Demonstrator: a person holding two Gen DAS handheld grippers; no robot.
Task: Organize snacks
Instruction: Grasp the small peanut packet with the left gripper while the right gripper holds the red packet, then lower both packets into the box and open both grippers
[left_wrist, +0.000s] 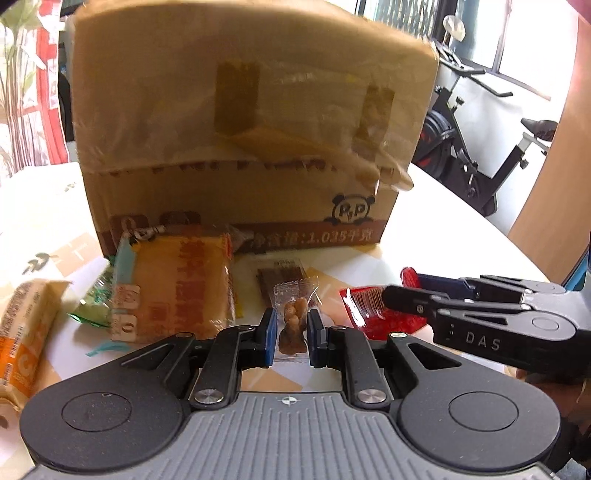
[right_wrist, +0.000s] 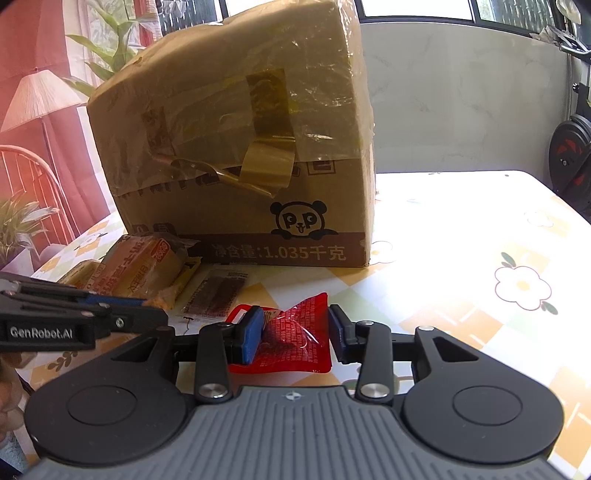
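One taped cardboard box (left_wrist: 236, 140) stands on the table (right_wrist: 461, 258), with about six snack packets scattered before it. The left tongs (left_wrist: 291, 332) sit narrow around a clear-wrapped brown candy (left_wrist: 293, 325), its long axis running toward the box. The right tongs (right_wrist: 295, 332) pinch a crumpled red packet (right_wrist: 295, 332). Only the left view shows the green packet (left_wrist: 92, 302) and an exercise bike (left_wrist: 480, 147)

clear-wrapped brown snack (left_wrist: 292, 325) upright | red packet (right_wrist: 295, 338) crumpled (glossy) | both on table
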